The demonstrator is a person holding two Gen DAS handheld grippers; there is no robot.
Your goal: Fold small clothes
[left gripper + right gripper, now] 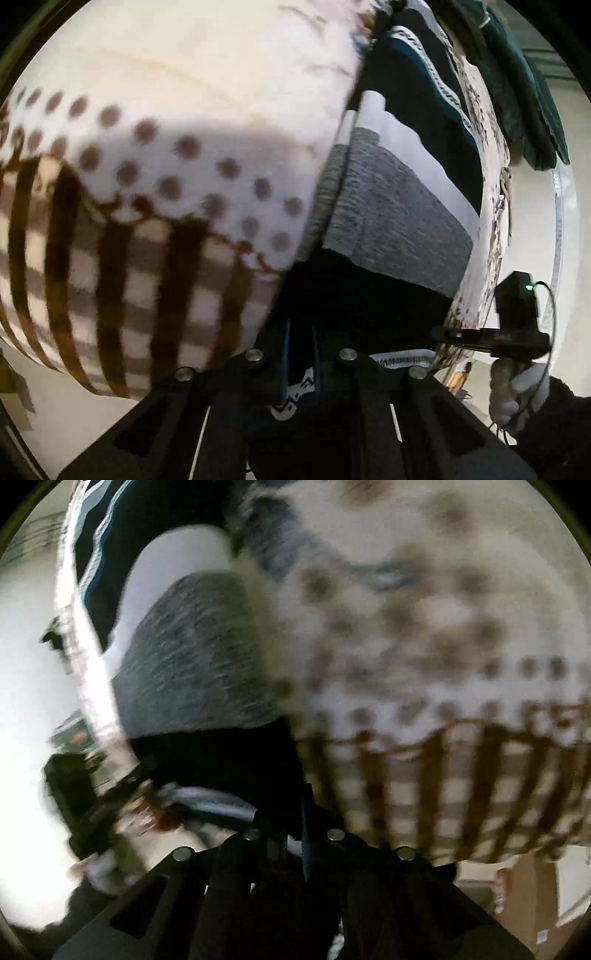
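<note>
Both grippers pinched on one dark garment

Left gripper has its jaws drawn together on the near hem of a dark navy knitted garment with white, grey and teal bands; a strip of white zigzag trim shows just under the fingers. Right gripper is likewise pinched closed on the dark edge of the same garment, though that view is smeared and the exact contact is hard to read.

The garment lies flat, running away from both grippers, with its grey band nearest its dark hem, then white, then teal. Just beside it, on the left in the left wrist view, lies a white cloth with brown dots and a brown checked border; the two touch along one long edge. Beyond the garment's far end a dark green fabric hangs or lies. A gloved hand holding the other black gripper handle shows near the garment's right edge.

No container is visible.
</note>
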